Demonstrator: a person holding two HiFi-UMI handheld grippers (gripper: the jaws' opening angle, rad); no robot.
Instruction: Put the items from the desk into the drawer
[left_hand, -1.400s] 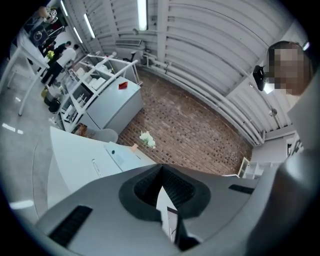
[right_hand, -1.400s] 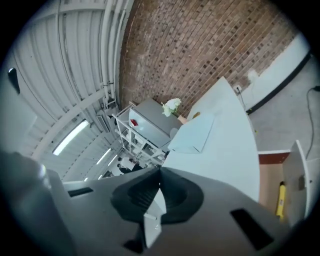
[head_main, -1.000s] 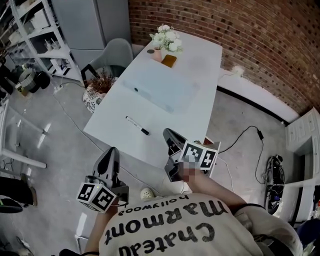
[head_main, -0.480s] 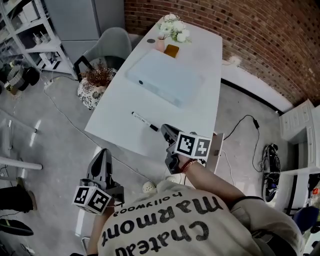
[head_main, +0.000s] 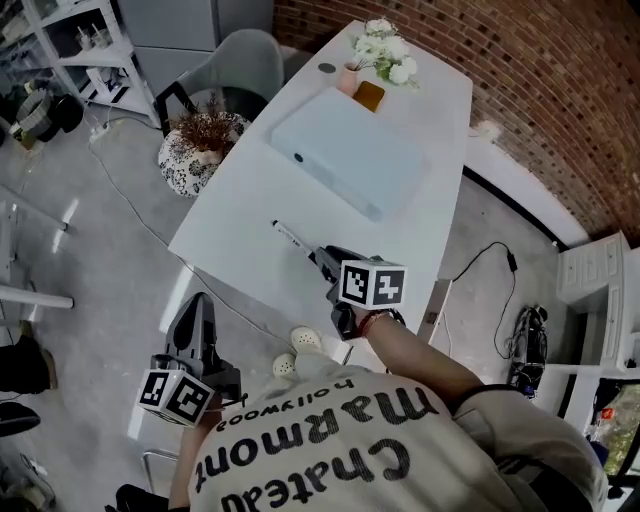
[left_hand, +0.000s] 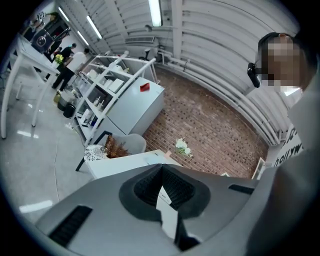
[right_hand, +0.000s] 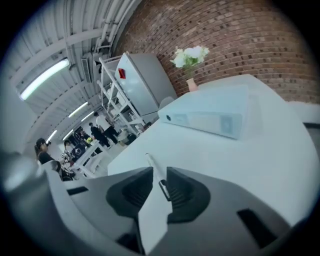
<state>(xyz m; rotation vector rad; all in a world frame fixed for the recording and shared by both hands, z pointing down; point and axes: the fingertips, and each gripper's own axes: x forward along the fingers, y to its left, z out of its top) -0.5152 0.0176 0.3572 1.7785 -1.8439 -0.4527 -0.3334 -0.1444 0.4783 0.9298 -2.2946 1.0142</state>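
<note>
Left gripper (head_main: 197, 303) (left_hand: 161, 167): jaws pressed together with nothing between them; I hold it off the desk's (head_main: 240, 210) near corner, over the floor.
Right gripper (head_main: 320, 257) (right_hand: 159, 175): jaws a little apart, having just been opening; it is tipped down at the desk's near edge.
Pen (head_main: 290, 237) (right_hand: 152, 167): lies flat near the desk's near edge, its dark end in the gap of my right jaws, not pinched.
White binder (head_main: 345, 150) (right_hand: 205, 117): flat at mid-desk, well apart from the pen.
Flowers (head_main: 385, 45) (right_hand: 190, 55): at the desk's far end.
</note>
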